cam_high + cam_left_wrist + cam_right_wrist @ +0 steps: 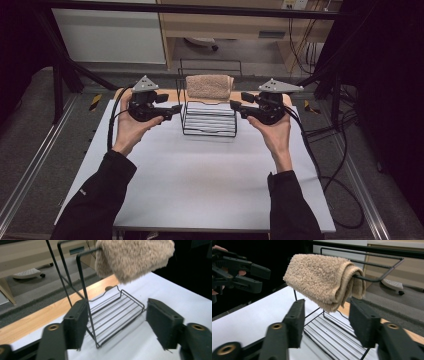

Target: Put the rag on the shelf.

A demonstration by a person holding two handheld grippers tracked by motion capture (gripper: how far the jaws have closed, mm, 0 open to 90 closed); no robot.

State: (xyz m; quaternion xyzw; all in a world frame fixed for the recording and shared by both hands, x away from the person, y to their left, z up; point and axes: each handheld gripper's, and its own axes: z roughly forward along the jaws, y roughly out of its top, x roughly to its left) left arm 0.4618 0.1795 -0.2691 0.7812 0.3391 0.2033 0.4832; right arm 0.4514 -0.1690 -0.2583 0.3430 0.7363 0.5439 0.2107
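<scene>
Overhead, the towel (209,86) hangs folded over the top bar of the rack (209,120) at the far edge of the surface (200,175), between the left gripper (176,110) and right gripper (235,106). Seen from the left gripper, its jaws gape, empty, astride a rack upright. Seen from the right gripper, its jaws stand released just beneath the towel.

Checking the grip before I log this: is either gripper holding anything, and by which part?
Nothing is held. The left gripper and right gripper stand open beside the towel.
</scene>
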